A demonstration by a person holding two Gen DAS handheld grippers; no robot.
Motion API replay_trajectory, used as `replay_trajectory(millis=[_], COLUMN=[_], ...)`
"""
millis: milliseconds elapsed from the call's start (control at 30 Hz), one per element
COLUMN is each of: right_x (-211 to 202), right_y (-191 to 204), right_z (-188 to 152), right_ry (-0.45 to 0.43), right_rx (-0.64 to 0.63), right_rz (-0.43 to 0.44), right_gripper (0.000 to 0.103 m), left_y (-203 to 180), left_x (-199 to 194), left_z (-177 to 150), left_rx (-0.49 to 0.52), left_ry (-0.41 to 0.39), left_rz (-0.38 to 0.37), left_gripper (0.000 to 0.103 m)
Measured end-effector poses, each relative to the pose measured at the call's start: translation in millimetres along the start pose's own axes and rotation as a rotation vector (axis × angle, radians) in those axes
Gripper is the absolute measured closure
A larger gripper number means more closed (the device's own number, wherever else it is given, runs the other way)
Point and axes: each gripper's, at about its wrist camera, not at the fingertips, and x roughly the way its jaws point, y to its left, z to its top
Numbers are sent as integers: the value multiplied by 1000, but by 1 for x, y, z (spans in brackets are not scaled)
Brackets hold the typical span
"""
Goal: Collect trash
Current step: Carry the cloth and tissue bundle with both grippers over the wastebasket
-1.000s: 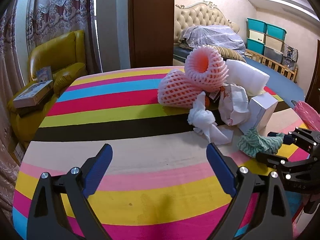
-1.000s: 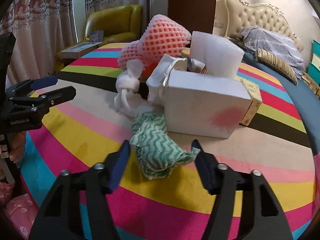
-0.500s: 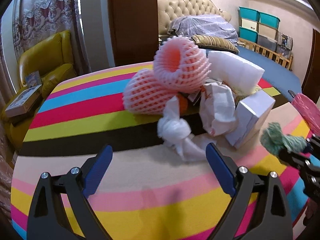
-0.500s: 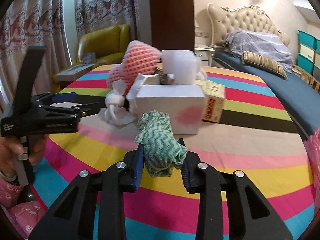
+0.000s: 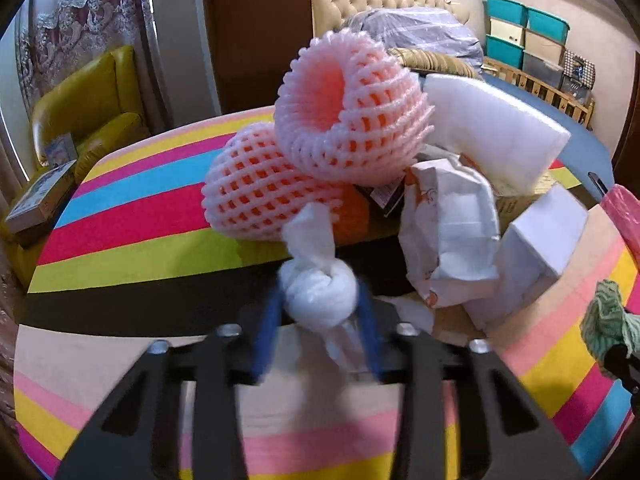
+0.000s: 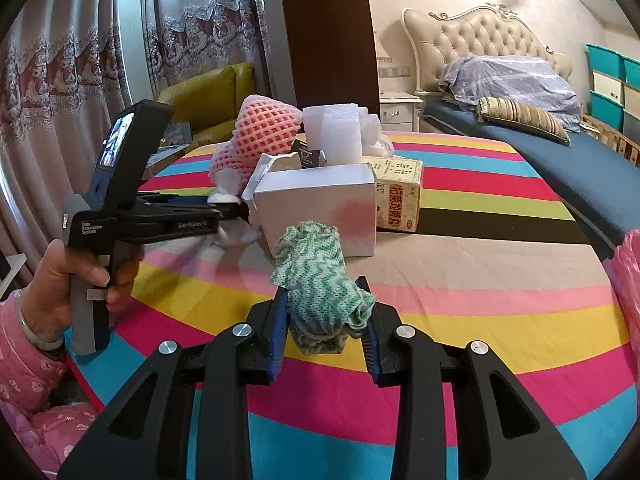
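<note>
Trash lies heaped on the striped bench (image 5: 132,248) in the left wrist view: two pink foam nets (image 5: 344,120), a white foam block (image 5: 492,132), a crumpled paper bag (image 5: 448,236) and a white box (image 5: 536,248). The left gripper (image 5: 318,316) is closing its jaws around a knotted white plastic bag (image 5: 320,292), its blue pads right at the knot's sides. At the right edge, a green-and-white cloth (image 5: 604,320) shows, lifted off the bench. In the right wrist view, the right gripper (image 6: 324,320) is clamped on that cloth (image 6: 316,276), which bulges up between the blue pads, above the bench (image 6: 500,320). Behind it stands the white box (image 6: 320,200), with a yellow carton (image 6: 400,200) just beside it. To the left, a hand (image 6: 64,284) in a pink sleeve holds the other gripper, which reaches into the pile.
</note>
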Motion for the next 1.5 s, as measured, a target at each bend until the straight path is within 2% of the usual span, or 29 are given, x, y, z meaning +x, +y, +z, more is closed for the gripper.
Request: replay_trajectory(millis=[200, 433, 633, 833, 1233, 1500], right_x=[-4, -13, -24, -31, -42, -61], right_y=[0, 1, -6, -17, -37, -60], right_z=[-2, -5, -8, -11, -18, -22], right_ry=[-9, -33, -56, -75, -103, -136], right_rx=[2, 6, 27, 61, 112, 150], right_rz=[-4, -17, -45, -69, -97, -154], right_gripper=[71, 71, 71, 71, 71, 71], left_y=[-2, -11, -39, -68, -95, -128], left_x=[-25, -58, -82, -93, -100, -106], left_z=[-15, -33, -43, -49, -53, -50], left_rx=[17, 27, 71, 126, 201, 275], left_ry=[-73, -144, -192, -214, -232, -245], left_rz=[16, -34, -93, -138, -201, -252], left_gripper=[72, 72, 72, 72, 72, 72])
